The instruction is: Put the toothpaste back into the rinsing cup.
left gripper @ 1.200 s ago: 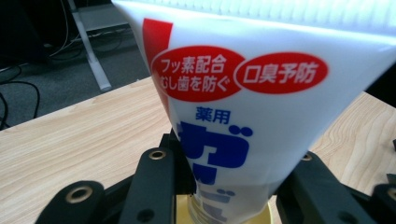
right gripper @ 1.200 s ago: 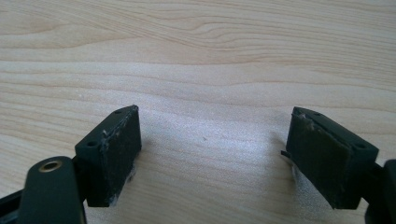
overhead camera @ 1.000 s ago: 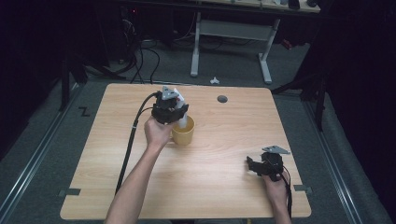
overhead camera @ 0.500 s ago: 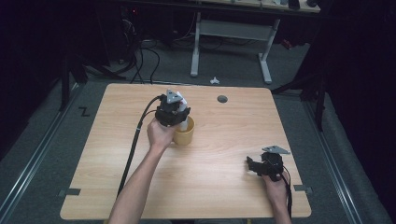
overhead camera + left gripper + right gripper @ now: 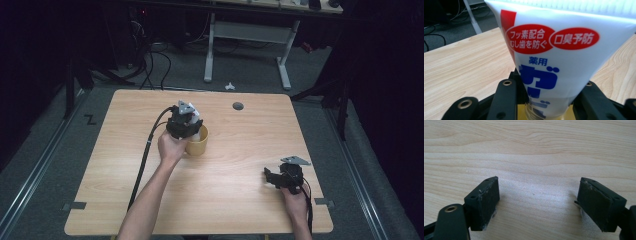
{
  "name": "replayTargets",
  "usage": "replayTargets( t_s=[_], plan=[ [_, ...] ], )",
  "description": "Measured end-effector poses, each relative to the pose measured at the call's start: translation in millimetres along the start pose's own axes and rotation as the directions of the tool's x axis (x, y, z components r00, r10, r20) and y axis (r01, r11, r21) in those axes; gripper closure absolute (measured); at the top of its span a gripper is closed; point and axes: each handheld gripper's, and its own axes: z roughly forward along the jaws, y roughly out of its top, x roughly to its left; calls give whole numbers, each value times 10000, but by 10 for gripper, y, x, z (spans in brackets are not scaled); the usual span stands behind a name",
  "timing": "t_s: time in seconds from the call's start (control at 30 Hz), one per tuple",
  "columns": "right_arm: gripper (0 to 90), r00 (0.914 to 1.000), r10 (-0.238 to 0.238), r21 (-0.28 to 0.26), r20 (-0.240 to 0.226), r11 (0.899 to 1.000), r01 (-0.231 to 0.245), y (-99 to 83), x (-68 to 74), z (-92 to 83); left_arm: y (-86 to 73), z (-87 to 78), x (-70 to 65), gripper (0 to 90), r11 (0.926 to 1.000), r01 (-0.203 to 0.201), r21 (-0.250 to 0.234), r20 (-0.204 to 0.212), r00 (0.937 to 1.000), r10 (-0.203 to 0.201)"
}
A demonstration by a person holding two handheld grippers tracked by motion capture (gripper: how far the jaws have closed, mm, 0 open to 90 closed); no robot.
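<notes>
A white toothpaste tube (image 5: 549, 55) with red and blue print stands upright between the jaws of my left gripper (image 5: 546, 87), which is shut on its lower part. Its bottom end reaches into a yellow cup (image 5: 521, 112). In the high view the left gripper (image 5: 182, 124) sits over the yellow cup (image 5: 199, 144) near the middle of the wooden table (image 5: 240, 210), with a bit of the white tube (image 5: 196, 131) showing at the rim. My right gripper (image 5: 272, 177) rests near the front right of the table. Its jaws stand open over bare wood (image 5: 539, 200).
A round grommet hole (image 5: 238, 106) lies toward the table's far edge. The left gripper's black cable (image 5: 145, 160) trails over the left half of the table. A white desk frame (image 5: 247, 32) stands on the floor beyond the table.
The left gripper with the tube has sunk slightly toward the cup. The right gripper has stayed in place.
</notes>
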Motion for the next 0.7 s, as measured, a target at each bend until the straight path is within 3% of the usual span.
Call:
replayTargets(
  t_s=[0.7],
  plan=[
    [182, 10000, -1, -1, 0, 10000, 1, 0, 0, 0, -92, 79, -5, 650, 9997, -20, 258, -73, 10000, 22]
  ],
)
